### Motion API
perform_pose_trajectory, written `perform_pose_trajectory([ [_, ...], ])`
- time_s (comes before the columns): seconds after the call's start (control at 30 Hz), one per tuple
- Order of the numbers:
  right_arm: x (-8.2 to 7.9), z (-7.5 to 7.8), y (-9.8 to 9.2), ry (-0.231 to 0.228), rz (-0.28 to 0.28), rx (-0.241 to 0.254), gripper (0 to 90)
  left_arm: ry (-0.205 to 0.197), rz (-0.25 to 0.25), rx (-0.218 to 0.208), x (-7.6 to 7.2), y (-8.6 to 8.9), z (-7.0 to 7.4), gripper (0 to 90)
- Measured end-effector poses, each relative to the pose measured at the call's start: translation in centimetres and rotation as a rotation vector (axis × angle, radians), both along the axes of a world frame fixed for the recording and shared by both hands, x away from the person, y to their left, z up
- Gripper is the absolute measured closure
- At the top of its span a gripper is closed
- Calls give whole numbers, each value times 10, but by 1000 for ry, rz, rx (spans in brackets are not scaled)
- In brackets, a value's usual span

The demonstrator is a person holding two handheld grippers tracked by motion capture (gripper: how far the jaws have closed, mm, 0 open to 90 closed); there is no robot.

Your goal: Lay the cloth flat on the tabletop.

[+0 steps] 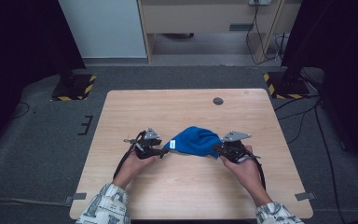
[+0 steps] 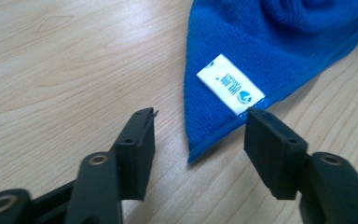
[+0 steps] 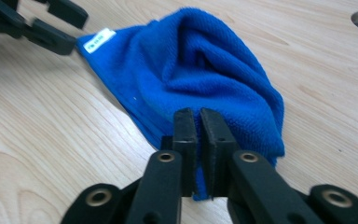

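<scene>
A blue microfibre cloth lies bunched in a hump on the wooden table, a white label near its left corner. My left gripper is at that corner. In the left gripper view its jaws stand open with the cloth's pointed corner lying on the table between them, and the pads do not press it. My right gripper is at the cloth's right end. In the right gripper view its jaws are shut on the cloth's edge.
A round grey grommet sits in the table's far middle. Two stand bases with yellow-black tape rest on the floor beyond the far corners, with cables trailing at the right.
</scene>
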State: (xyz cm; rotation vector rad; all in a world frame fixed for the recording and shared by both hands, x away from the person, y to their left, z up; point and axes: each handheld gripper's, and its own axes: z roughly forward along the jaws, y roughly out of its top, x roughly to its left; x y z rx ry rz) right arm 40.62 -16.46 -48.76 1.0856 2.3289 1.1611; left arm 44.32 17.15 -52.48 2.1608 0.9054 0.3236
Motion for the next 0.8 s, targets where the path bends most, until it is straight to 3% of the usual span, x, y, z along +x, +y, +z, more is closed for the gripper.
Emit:
perform_pose_trajectory([
  [0.23, -5, 4, 5, 6, 27, 13, 868, 1, 14, 28, 3, -1, -3, 630],
  [0.33, -5, 4, 5, 8, 22, 11, 748, -1, 28, 31, 3, -1, -3, 750],
  [0.47, -1, 10, 2, 14, 2, 22, 551, 3, 41, 35, 5, 0, -3, 843],
  [0.57, 2, 16, -2, 17, -14, 30, 494, -7, 50, 31, 6, 0, -2, 876],
  [0.8, 26, 19, -5, 16, -52, 13, 561, -42, 77, 9, 5, 2, 6, 880],
])
